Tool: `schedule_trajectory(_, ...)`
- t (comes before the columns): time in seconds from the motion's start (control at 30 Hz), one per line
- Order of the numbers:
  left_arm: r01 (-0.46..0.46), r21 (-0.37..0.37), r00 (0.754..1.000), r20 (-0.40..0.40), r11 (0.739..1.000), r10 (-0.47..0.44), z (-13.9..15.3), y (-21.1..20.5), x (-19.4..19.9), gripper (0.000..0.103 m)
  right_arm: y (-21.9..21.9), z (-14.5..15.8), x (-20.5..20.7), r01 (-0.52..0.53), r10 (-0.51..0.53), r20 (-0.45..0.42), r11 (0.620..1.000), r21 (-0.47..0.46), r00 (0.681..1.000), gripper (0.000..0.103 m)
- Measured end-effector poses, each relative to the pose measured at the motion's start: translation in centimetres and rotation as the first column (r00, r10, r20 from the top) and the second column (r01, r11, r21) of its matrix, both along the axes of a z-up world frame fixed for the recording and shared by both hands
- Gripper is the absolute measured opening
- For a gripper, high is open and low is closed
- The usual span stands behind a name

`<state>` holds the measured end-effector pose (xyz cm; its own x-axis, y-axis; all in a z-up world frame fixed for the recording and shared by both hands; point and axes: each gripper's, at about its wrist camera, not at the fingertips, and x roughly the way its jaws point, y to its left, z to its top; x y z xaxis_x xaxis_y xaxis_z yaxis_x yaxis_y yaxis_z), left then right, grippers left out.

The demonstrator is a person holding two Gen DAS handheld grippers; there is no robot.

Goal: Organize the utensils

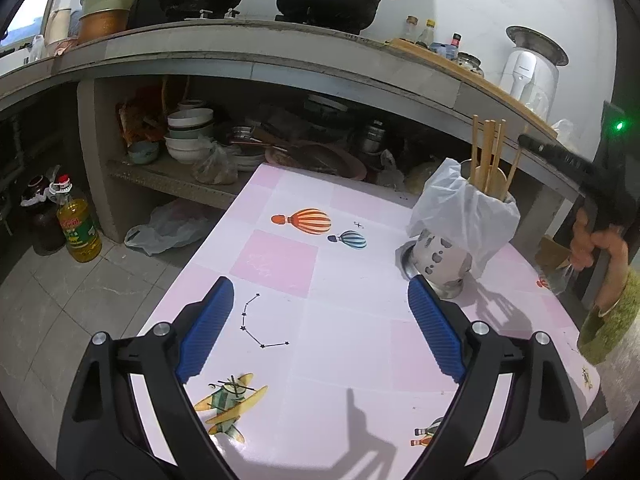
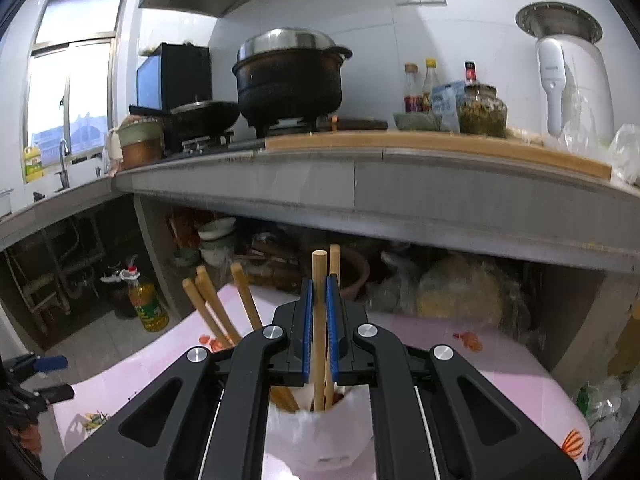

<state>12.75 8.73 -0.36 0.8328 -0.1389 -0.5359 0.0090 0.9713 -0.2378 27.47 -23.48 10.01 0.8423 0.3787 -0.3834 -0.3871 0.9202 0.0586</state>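
Wooden chopstick (image 2: 319,320) stands clamped in the right gripper (image 2: 319,292) jaws, tip inside the bagged holder (image 1: 444,256) on the table (image 1: 344,320) (left gripper (image 1: 320,320) jaws wide, empty); keep it vertical, release gently.

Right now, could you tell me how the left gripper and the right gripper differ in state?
The left gripper stands wide open and empty above the pink table; the right gripper is shut on a wooden chopstick. The left sits beside the utensil holder; the right is directly over it. Both have blue ribbed pads.
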Motion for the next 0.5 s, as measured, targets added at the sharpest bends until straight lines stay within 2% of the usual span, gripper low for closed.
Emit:
schedule_trajectory(0.33, 0.015, -0.019, 1.0, 0.006, 1.0, -0.015, 0.8, -0.8, -1.0, 0.088, -0.9, 0.1, -0.1, 0.005, -0.001, -0.076, 0.999, 0.054, 0.997, 0.009)
schedule_trajectory(0.4, 0.027, -0.022, 1.0, 0.009, 0.999, -0.027, 1.0, -1.3, -1.2, 0.088, -1.1, 0.5, -0.9, 0.011, -0.007, -0.068, 0.998, 0.055, 0.998, 0.021)
schedule_trajectory(0.43, 0.031, -0.023, 0.999, 0.01, 0.999, -0.031, 1.0, -1.5, -1.3, 0.088, -1.3, 0.8, -1.8, 0.01, -0.006, -0.06, 0.998, 0.063, 0.998, 0.034)
schedule_trajectory(0.47, 0.037, -0.024, 0.999, 0.013, 0.999, -0.036, 1.1, -1.7, -1.3, 0.088, -1.6, 1.0, -2.7, 0.007, -0.003, -0.052, 0.998, 0.07, 0.999, 0.04)
schedule_trajectory(0.5, 0.041, -0.027, 0.999, 0.013, 0.999, -0.04, 1.2, -1.9, -1.4, 0.088, -1.7, 1.2, -3.4, 0.008, -0.005, -0.046, 0.998, 0.069, 0.999, 0.041)
